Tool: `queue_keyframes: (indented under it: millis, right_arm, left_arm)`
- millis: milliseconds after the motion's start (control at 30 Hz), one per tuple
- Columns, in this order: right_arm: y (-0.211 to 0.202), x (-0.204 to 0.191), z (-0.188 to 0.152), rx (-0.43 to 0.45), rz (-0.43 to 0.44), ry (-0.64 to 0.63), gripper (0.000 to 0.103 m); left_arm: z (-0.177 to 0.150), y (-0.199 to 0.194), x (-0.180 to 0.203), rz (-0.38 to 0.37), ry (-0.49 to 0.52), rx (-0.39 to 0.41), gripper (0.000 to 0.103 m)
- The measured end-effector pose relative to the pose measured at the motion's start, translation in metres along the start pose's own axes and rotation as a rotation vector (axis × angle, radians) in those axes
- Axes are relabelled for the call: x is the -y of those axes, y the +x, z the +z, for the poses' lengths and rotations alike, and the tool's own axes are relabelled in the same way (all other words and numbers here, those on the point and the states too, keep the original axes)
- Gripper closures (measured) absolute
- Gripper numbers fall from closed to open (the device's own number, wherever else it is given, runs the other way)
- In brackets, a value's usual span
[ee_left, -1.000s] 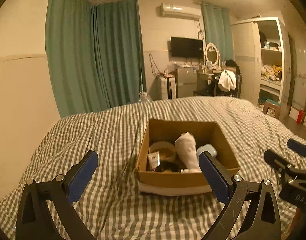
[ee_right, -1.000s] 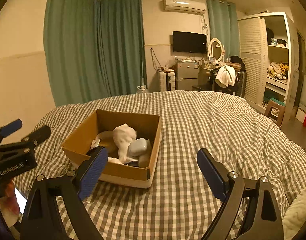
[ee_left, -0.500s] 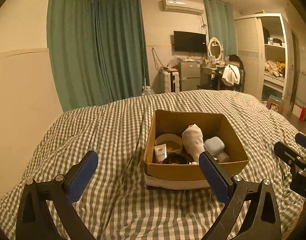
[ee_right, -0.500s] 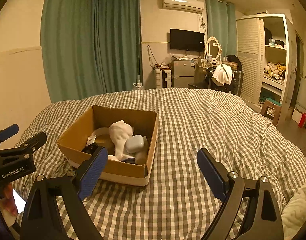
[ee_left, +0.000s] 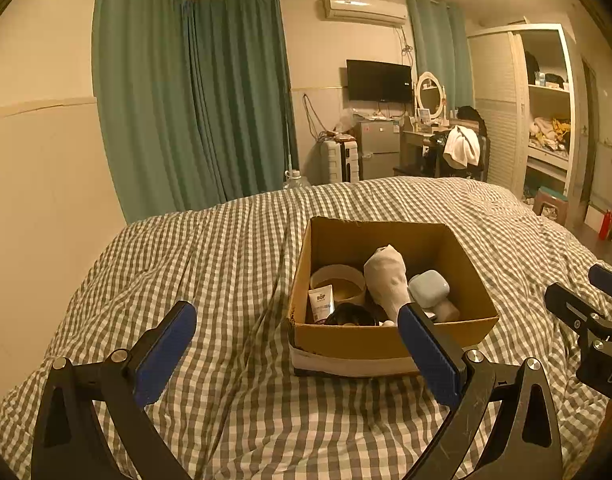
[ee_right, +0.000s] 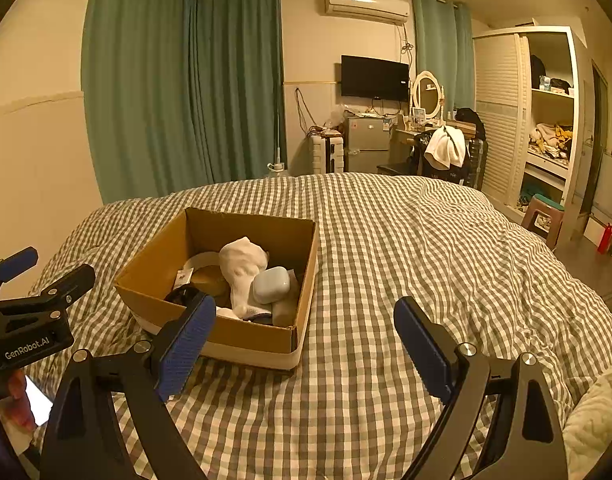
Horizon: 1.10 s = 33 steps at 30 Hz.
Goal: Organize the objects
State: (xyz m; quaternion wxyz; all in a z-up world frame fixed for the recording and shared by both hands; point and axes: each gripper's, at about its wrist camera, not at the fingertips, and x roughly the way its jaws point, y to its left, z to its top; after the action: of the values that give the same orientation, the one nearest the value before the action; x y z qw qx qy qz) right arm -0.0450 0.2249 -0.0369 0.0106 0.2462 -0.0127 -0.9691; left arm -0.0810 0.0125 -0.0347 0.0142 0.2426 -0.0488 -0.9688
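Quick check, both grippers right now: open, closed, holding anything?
Left gripper: open, holding nothing, short of the cardboard box.
Right gripper: open, holding nothing, over the checked bedcover.

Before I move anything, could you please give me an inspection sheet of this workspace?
Surface: checked bedspread, rumpled.
Job's things: cardboard box on the bed, holding a white sock, pale blue case, small tube, round tub and a dark item, unclear.
Clutter: nothing seen loose on the bed.
Grippers: left claw and right claw both open, empty, short of the box.
Cables: cords on the far wall.
Surroundings: green curtains, television, open wardrobe.
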Motion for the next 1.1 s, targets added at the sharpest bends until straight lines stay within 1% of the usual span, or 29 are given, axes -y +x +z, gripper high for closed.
queue_keyframes:
  millis: [500,767,900,1100]
  right_arm:
    - [0.0029,-0.0009,-0.0003,-0.008,-0.001,-0.002,0.012]
    - [0.0040,-0.0018,-0.0008,-0.009,-0.003,-0.003,0.012]
    - [0.0047,-0.0012,-0.0010,-0.010,-0.008,0.000,0.012]
    - [0.0058,-0.0017,-0.0018,-0.013,-0.014,0.005,0.012]
  left_arm:
    - [0.0020,0.0002,-0.0013,0.008,0.008,-0.005,0.000]
    - [0.0033,0.0017,-0.0024,-0.003,-0.004,-0.009,0.000]
    - [0.0023,-0.0004,-0.0018,0.013,0.003,0.017,0.000]
    - [0.0017,0.0008,-0.0044,0.019,-0.011,0.000,0.000]
